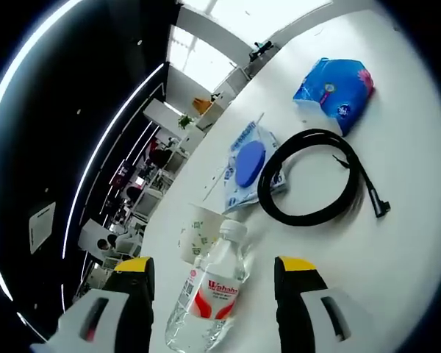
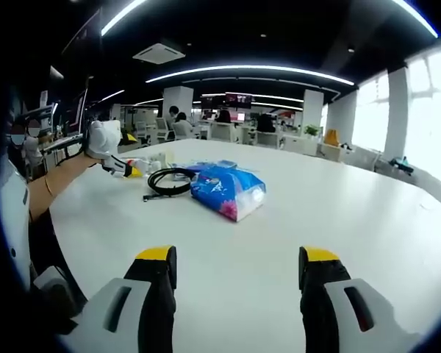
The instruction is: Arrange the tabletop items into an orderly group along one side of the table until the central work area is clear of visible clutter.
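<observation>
On the white table (image 1: 419,243) near its edge, the water bottle (image 1: 206,294) lies lengthwise between my left gripper (image 1: 217,276)'s spread jaws, cap pointing away, while my right gripper (image 2: 239,265) hangs apart, empty, farther off.

In the left gripper view, the left tool (image 1: 215,283), grey-bodied with yellow-tipped black jaws, rose from the bottom of the frame with its jaws spread wide apart. In the right gripper view, the right tool (image 2: 237,272) of the same build stood at the bottom centre, its jaws likewise wide apart with nothing between them. At the left of that frame the person's bare forearm (image 2: 59,184) reached inward toward the upper left, where the left tool showed small and pale.
</observation>
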### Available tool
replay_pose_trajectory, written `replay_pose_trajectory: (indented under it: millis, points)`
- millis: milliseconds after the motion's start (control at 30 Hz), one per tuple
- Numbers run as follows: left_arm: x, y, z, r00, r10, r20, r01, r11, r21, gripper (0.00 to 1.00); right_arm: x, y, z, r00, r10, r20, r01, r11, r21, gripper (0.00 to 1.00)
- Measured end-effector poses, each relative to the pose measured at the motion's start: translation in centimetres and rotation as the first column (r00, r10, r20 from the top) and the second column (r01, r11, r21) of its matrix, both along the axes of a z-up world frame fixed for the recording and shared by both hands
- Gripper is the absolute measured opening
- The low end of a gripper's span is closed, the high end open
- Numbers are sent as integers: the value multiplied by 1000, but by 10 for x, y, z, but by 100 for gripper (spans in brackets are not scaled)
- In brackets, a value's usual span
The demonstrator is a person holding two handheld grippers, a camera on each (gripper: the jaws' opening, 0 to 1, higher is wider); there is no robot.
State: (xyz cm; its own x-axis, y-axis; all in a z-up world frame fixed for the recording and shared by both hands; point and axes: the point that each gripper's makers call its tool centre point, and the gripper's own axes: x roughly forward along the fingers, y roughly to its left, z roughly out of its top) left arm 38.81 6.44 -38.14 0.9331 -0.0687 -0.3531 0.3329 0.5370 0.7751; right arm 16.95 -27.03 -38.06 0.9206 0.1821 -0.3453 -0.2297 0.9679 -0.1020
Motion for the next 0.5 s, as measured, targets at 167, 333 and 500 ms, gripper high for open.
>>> replay_pose_trajectory:
  millis: [167,333,500]
  points:
    - [3,-3,-3,1000,-5,-6,5,1000,5,65,1,3,0,1000,11,-4,-11,1000,-15,65]
    - [8,0,0,1000,5,0,-5,1000,-11,65,0,5,0,1000,22,-5,-22,1000,-21,65]
    - [12,-3,-2,1000,-5,-5,5,1000,-24,65,-2,12,1,999,54,-3,-54,998,-13,65]
